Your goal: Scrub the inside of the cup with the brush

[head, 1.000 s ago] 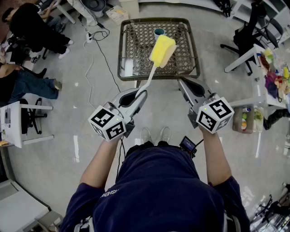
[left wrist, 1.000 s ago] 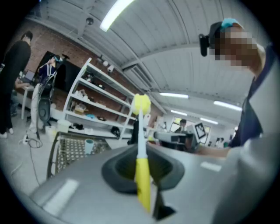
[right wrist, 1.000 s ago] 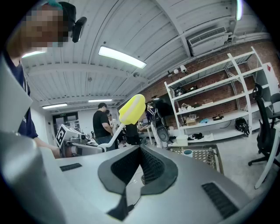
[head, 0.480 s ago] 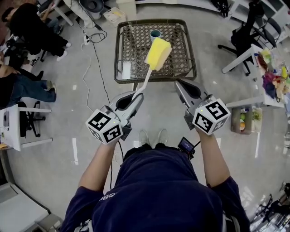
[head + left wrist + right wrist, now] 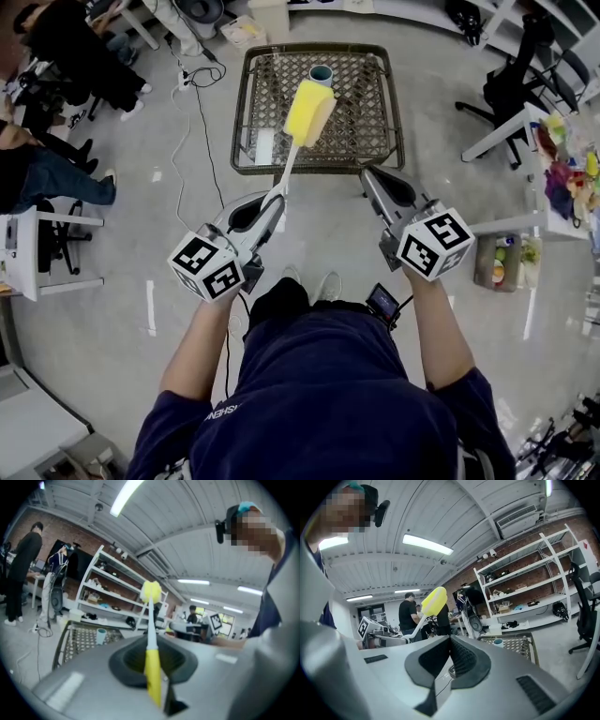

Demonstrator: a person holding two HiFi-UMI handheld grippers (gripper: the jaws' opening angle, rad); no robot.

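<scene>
A small teal cup [image 5: 321,73] stands at the far edge of the wire-mesh table [image 5: 258,94] ahead of me. My left gripper [image 5: 274,200] is shut on the brush, whose white shaft [image 5: 286,167] rises to a yellow sponge head [image 5: 308,112] hanging over the table, short of the cup. In the left gripper view the yellow grip [image 5: 152,677] sits between the jaws, the sponge head [image 5: 151,591] is up high and the cup [image 5: 101,635] is far off to the left. My right gripper [image 5: 367,176] is shut and empty, off the table's near right corner; its view shows closed jaws [image 5: 450,641], the sponge [image 5: 433,600] and the cup [image 5: 498,642].
A white flat item [image 5: 266,142] lies on the table's near left part. Cables [image 5: 192,103] trail over the floor to the left. Seated people [image 5: 66,56] and a white desk [image 5: 28,253] are at the left, office chairs [image 5: 516,66] and a cluttered table [image 5: 562,150] at the right.
The left gripper and brush have drifted left and slightly down in the head view, the sponge head going with them. The right gripper has shifted a little left, still shut.
</scene>
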